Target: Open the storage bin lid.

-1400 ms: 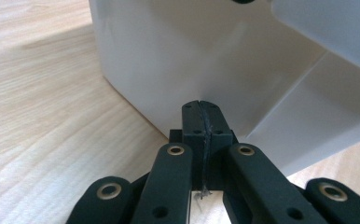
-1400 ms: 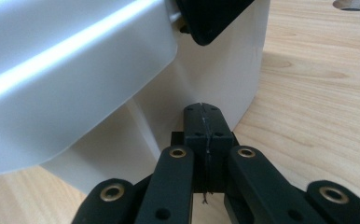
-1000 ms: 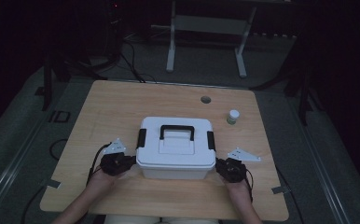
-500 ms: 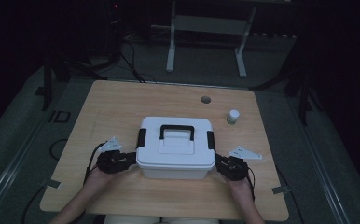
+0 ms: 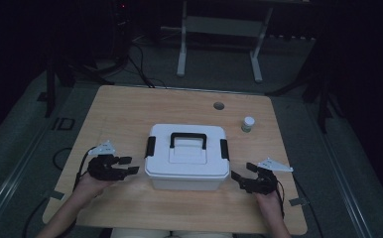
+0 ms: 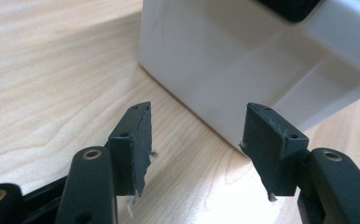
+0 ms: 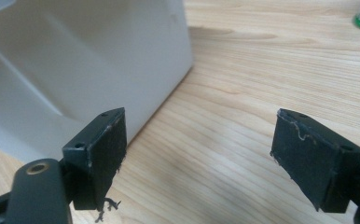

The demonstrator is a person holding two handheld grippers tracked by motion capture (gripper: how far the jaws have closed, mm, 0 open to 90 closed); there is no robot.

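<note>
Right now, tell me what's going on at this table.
A person sits at a wooden table with a two-jaw gripper in each hand. The left gripper and the right gripper flank a closed white storage box with a black handle and black side latches. Both grippers are open and close beside the box, one at each end, holding nothing. A small white-capped bottle stands apart near the far right, by a round hole in the tabletop.

High view dim and murky — gripper views bright, sharp.
</note>
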